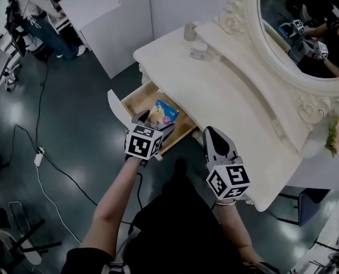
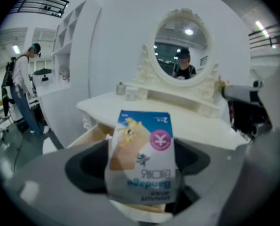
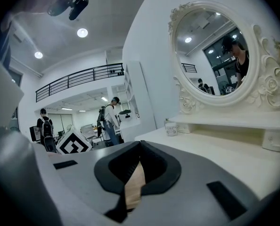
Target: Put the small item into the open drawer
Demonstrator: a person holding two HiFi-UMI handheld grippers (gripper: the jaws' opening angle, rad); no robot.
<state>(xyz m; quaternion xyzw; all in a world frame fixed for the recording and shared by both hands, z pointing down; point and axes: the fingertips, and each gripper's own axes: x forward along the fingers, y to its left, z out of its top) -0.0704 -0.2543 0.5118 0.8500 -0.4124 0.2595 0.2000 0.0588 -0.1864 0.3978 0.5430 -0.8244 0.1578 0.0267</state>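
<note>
Hanging over the open drawer [image 1: 137, 99], the small packet [image 1: 161, 113] was pinched in the left gripper [image 1: 154, 124], which was the nearer of the two to the opening. The drawer's wooden floor lay straight below and just ahead of the jaws. The packet's long side ran out along the jaws towards the dressing table [image 1: 226, 90]. In the left gripper view the packet [image 2: 142, 159] stood up out of the jaws with its print upside down. The jaws were closed on its lower end and its upper half stuck out free. The next move looked to turn on that line: a short drop and a release should land it flat inside the drawer. The right gripper [image 1: 214, 137] rested beside the table's front edge, to the right of the drawer. Its jaws were pressed together on nothing, with only a thin sliver of light wood showing between them.
</note>
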